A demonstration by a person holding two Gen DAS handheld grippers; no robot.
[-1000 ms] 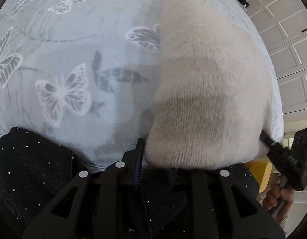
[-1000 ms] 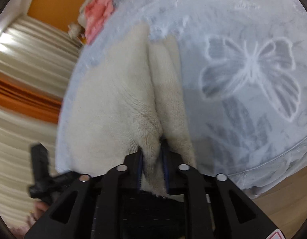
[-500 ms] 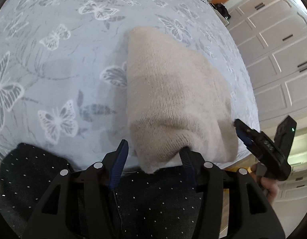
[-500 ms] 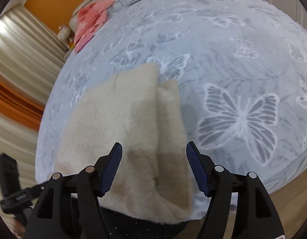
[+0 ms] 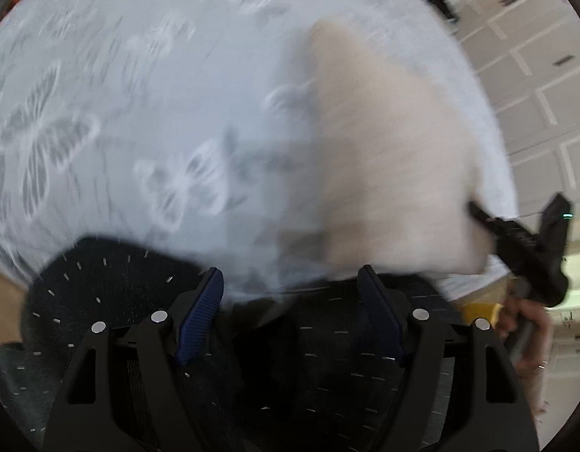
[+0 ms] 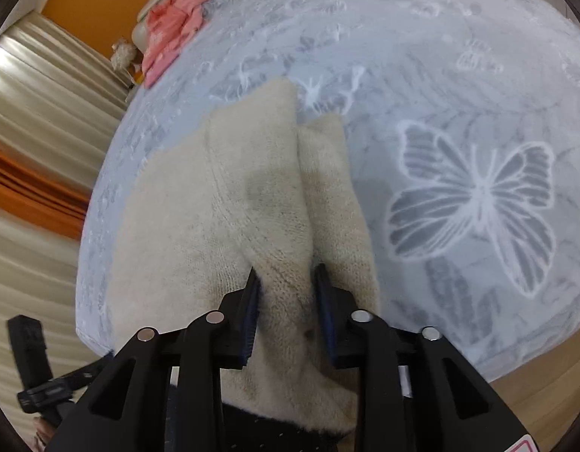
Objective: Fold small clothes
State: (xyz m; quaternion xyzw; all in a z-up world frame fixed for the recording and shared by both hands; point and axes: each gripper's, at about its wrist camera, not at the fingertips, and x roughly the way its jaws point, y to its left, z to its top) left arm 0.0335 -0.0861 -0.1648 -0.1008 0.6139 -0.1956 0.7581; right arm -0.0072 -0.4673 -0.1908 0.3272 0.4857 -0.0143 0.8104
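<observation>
A folded cream knit garment lies on the butterfly-print bed cover near its front edge; it also shows, blurred, in the left wrist view. My right gripper has closed in around a raised fold of the garment's near edge, with the fabric bunched between the blue pads. My left gripper is open and empty, just left of the garment's near corner. The right gripper also shows in the left wrist view at the garment's right edge.
A pink garment lies at the far end of the bed. Curtains hang on the left. White cupboard doors stand beyond the bed. My dark dotted clothing is right below the grippers.
My right gripper went from open to closed around a fold of the garment. My left gripper, open since half a second ago, has shifted left off the garment; its view is motion-blurred.
</observation>
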